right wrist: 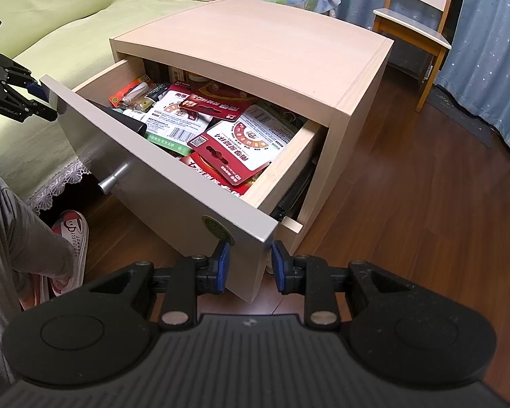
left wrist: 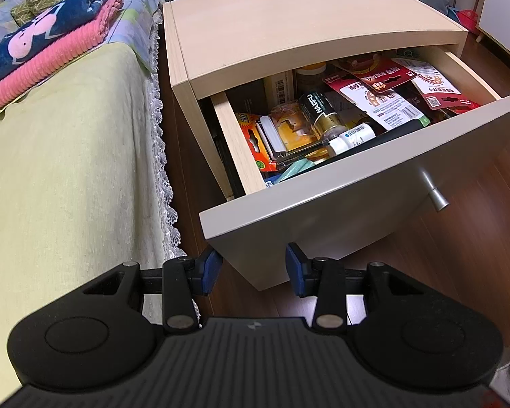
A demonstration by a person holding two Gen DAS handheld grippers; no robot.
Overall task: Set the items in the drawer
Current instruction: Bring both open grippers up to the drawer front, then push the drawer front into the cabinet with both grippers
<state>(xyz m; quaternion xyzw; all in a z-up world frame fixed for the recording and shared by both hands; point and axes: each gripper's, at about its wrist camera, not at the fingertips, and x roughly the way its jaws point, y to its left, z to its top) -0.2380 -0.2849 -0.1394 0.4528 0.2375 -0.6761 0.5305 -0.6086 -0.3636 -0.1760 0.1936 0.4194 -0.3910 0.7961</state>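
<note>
This is a bedroom in a home. To the left of the left tongs lies a bed (left wrist: 68, 156) under a pale green cover with a lace fringe (left wrist: 165, 176), and folded blankets (left wrist: 51, 47) are stacked at its far end. Straight ahead of both tongs stands a light wooden nightstand (right wrist: 261, 54) on a dark wood-plank floor (right wrist: 425, 204). Beyond it hang blue starred curtains (right wrist: 486, 34), with a small wooden chair (right wrist: 414, 37) ahead and to the right of the right tongs.
</note>
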